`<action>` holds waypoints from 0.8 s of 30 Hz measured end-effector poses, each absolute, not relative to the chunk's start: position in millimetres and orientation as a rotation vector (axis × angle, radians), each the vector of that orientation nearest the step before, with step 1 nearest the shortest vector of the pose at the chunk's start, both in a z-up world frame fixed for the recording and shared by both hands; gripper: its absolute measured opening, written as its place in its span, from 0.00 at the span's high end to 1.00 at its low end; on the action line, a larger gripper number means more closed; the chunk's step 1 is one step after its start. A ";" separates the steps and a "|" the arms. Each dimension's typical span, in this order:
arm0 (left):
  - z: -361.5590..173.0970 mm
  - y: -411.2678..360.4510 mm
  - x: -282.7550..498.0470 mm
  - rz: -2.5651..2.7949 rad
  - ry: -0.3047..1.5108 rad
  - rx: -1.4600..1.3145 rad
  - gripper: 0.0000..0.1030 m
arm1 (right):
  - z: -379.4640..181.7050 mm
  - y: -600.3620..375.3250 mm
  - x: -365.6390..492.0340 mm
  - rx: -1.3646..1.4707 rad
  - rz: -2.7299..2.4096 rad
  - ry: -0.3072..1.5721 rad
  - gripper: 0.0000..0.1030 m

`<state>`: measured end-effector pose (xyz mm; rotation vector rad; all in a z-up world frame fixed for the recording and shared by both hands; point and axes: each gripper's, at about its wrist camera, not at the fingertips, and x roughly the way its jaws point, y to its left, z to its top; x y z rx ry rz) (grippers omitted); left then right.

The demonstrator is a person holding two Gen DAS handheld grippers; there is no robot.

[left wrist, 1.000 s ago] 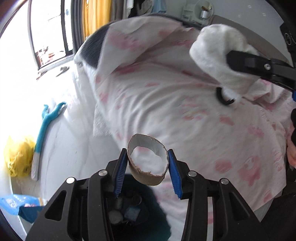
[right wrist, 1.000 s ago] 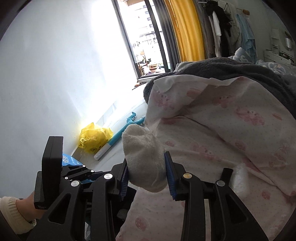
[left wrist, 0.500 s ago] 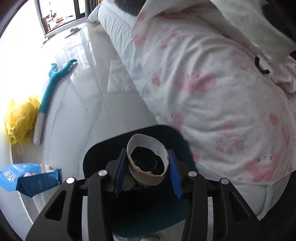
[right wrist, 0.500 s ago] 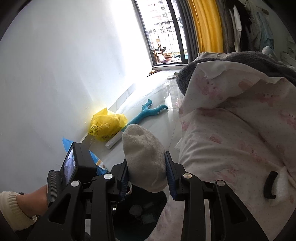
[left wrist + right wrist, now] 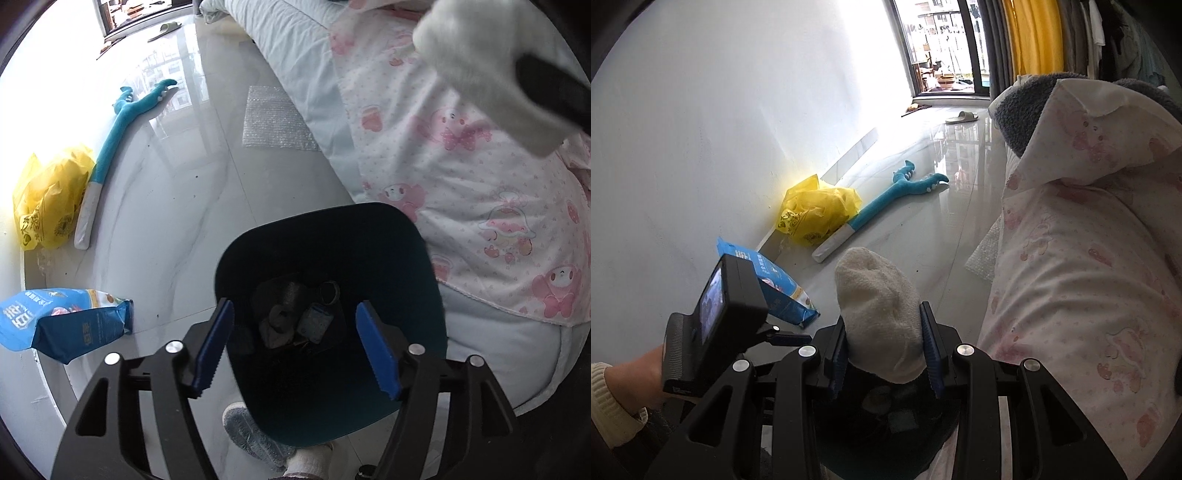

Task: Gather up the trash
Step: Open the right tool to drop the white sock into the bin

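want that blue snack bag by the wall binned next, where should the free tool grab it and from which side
Grip the blue snack bag at its crimped end, the flat sealed edge nearest the bin. It lies flat on the floor, so bring the open left tool down from above on the bin side, one finger on each face of that seam.

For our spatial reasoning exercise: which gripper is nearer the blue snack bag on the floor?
Left. The left gripper hangs above the bin, beside the blue snack bag; the right gripper is farther, toward the bed.
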<state>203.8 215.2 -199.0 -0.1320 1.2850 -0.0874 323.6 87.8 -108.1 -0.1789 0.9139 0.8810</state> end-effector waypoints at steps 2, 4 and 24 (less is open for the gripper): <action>-198.3 224.2 201.1 -0.068 1.277 -0.139 0.25 | -115.9 96.2 322.1 -0.199 0.883 0.934 0.65; -196.3 232.3 198.9 -0.053 1.266 -0.151 0.23 | -124.4 100.6 322.4 -0.219 0.883 0.955 0.65; -123.6 258.2 190.1 -0.006 0.906 -0.183 0.11 | -207.0 132.3 313.6 -0.408 0.857 1.184 0.65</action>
